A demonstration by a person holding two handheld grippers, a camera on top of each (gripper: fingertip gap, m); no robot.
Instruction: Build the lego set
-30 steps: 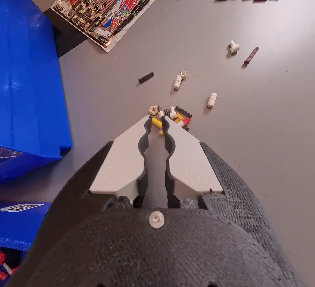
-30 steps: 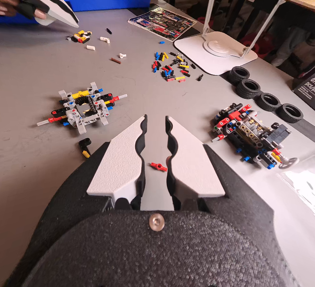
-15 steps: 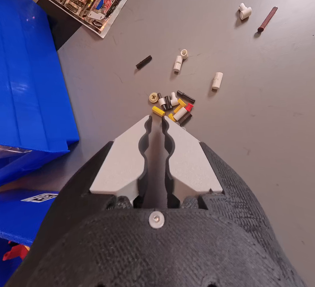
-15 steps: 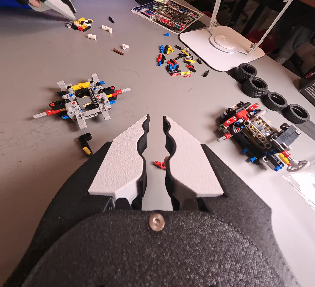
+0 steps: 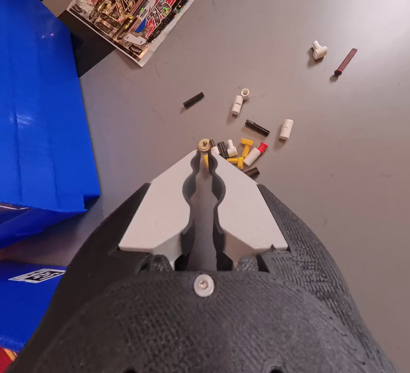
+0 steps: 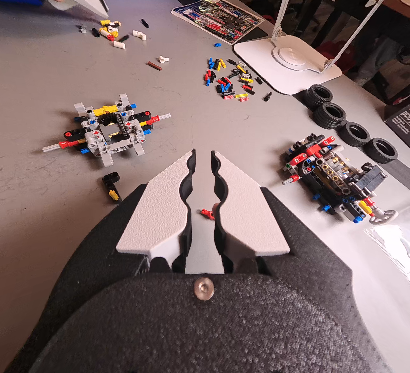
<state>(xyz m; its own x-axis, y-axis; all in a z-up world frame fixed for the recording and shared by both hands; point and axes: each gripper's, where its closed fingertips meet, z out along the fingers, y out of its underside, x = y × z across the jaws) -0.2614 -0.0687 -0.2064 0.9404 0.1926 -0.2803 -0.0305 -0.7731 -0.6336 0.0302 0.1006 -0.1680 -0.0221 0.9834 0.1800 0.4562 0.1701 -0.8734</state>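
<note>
The left hand-held gripper (image 5: 205,158) is nearly closed, its fingertips pinching a small yellow piece (image 5: 206,160) at the edge of a heap of small parts (image 5: 235,154) near the worktop's (image 5: 288,207) far left corner. A tan disc (image 5: 204,145) lies just past the tips. White tubes (image 5: 286,129), black pins (image 5: 257,127) and a brown axle (image 5: 346,61) lie scattered beyond. A blue bin (image 5: 40,118) stands at the left edge and a sticker sheet (image 5: 144,5) lies by the far edge.

The right hand-held gripper (image 6: 203,154) hovers over the worktop with a narrow gap and nothing held. A red connector (image 6: 207,212) lies on the worktop below, between its fingers. A grey gear frame (image 6: 106,127) sits to its left, a chassis (image 6: 332,176) and four tyres (image 6: 350,123) to its right.
</note>
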